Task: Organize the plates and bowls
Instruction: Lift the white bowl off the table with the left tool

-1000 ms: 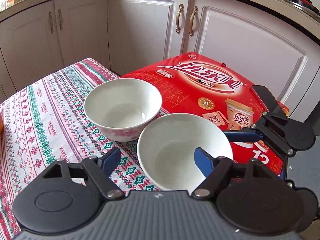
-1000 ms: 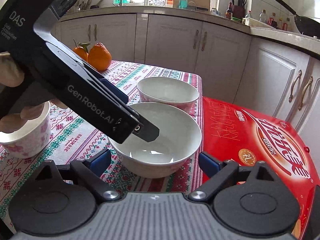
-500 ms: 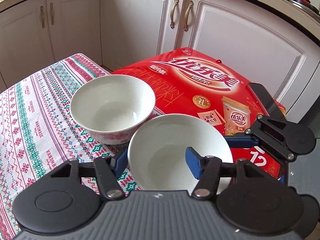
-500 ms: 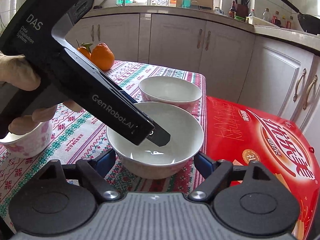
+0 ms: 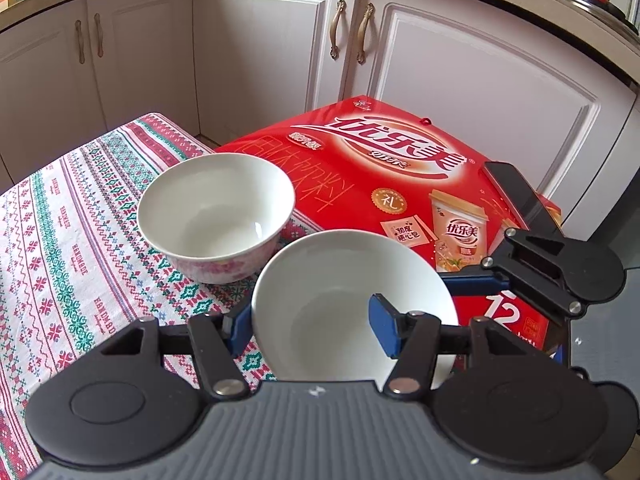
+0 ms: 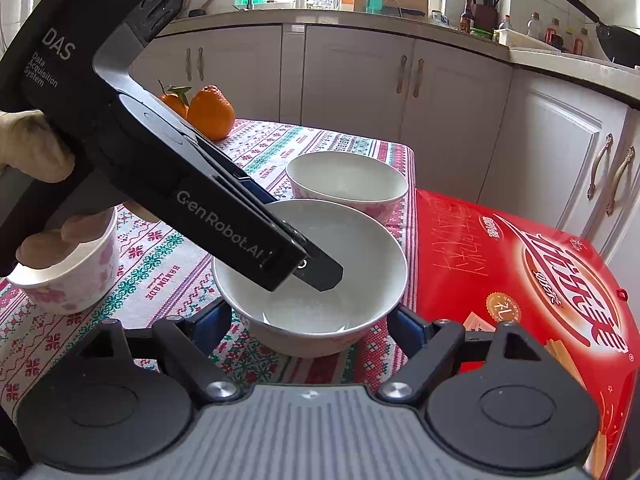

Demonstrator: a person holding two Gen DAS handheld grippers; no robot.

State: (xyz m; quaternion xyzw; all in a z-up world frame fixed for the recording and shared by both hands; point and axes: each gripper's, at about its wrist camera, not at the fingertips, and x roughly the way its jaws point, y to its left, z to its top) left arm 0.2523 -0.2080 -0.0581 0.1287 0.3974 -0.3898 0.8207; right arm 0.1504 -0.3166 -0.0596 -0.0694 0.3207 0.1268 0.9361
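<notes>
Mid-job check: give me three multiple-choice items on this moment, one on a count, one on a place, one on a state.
1. How many oranges are on the table? A) one B) two C) four
2. Where is the right finger of the left tool? A) inside the near bowl B) on the table C) on an orange
3. The right tool is: A) shut on an orange B) shut, empty C) open, astride the near bowl

Answers: 1 B, two stand together at the far edge; 2 A, its blue pad sits within the rim; 3 C, its fingers flank the bowl with gaps.
</notes>
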